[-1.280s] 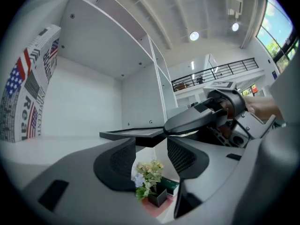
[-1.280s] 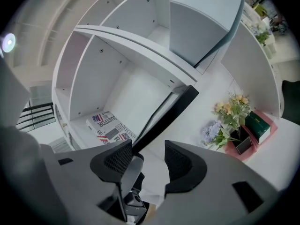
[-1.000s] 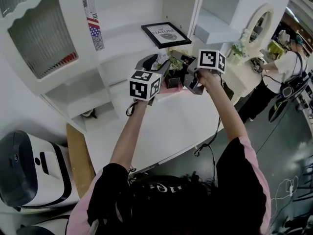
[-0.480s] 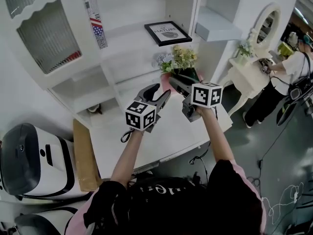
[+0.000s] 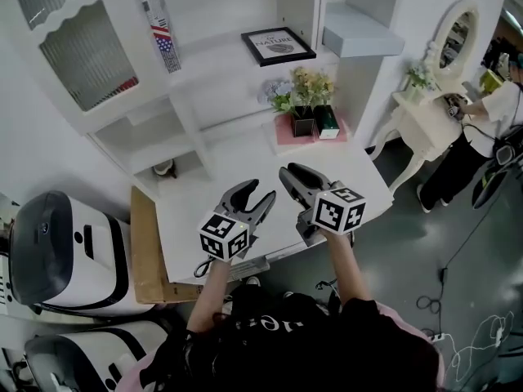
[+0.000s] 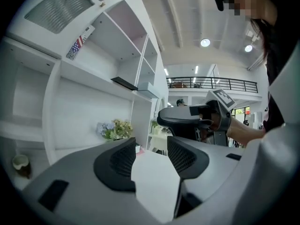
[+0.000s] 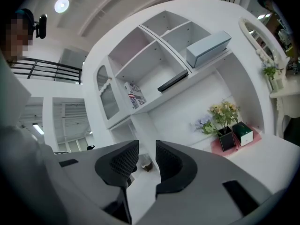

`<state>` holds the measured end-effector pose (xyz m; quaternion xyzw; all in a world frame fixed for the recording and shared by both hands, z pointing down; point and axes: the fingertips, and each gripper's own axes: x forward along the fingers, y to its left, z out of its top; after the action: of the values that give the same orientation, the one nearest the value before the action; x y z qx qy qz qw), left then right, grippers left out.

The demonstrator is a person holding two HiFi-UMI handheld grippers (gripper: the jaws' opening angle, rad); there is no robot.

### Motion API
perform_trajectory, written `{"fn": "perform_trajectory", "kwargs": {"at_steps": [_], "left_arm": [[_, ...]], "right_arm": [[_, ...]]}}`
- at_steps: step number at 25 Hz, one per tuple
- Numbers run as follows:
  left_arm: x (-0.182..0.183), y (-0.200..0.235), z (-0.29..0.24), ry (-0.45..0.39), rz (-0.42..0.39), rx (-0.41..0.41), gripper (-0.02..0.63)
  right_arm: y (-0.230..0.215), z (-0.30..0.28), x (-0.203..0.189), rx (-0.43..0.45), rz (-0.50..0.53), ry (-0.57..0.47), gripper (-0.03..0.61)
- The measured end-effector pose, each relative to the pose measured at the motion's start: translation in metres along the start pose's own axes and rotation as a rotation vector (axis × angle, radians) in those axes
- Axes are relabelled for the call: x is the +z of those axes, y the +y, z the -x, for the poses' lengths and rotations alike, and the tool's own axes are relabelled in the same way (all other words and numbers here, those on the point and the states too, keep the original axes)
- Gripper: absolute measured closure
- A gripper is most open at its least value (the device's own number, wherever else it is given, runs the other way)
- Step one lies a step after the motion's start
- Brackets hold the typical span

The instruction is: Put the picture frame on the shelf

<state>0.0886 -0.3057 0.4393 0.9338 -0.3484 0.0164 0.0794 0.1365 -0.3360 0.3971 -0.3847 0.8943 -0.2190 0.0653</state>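
A white shelf unit (image 5: 204, 80) with open compartments rose at the far side of a white tabletop (image 5: 245, 162), with a white oval-mirrored dressing table (image 5: 441, 64) off to the right. The black-framed picture (image 5: 278, 46) lay flat, face up, on a middle shelf of the unit, well apart from both grippers. Just left of it on the same shelf stood a book with a flag-patterned spine (image 5: 161, 31), and a pale grey box (image 5: 359, 39) sat on the shelf to its right. Below the frame, at the far edge of the tabletop, a black pot of yellow and pale flowers (image 5: 302, 104) and a small dark green box (image 5: 327, 121) stood side by side on a pink mat (image 5: 282, 131).

The person held both tools over the near edge of the tabletop. The left gripper (image 5: 253, 198) had its fingers (image 6: 117, 161) spread wide apart with nothing between them but bare tabletop. Just to its right, the right gripper (image 5: 296, 180) was closing, its fingers (image 7: 119, 163) already drawn to a narrow gap and likewise holding nothing. A bystander in a white shirt (image 5: 490, 113) stood at the far right.
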Motion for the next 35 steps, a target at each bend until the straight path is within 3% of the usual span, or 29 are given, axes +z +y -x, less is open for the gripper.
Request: {"fn": "perform_trajectory", "kwargs": {"at_steps": [9, 19, 35], "left_arm": [[-0.061, -0.063, 0.035, 0.083, 0.002, 0.063, 0.407], [-0.071, -0.07, 0.088, 0.069, 0.026, 0.131, 0.407], [-0.058, -0.096, 0.26, -0.03, 0.011, 0.157, 0.407]], "right_arm": [[0.015, 0.047, -0.067, 0.028, -0.033, 0.077, 0.484], [0.051, 0.056, -0.107, 0.076, -0.021, 0.126, 0.506], [0.214, 0.082, -0.169, 0.111, 0.007, 0.119, 0.508]]}}
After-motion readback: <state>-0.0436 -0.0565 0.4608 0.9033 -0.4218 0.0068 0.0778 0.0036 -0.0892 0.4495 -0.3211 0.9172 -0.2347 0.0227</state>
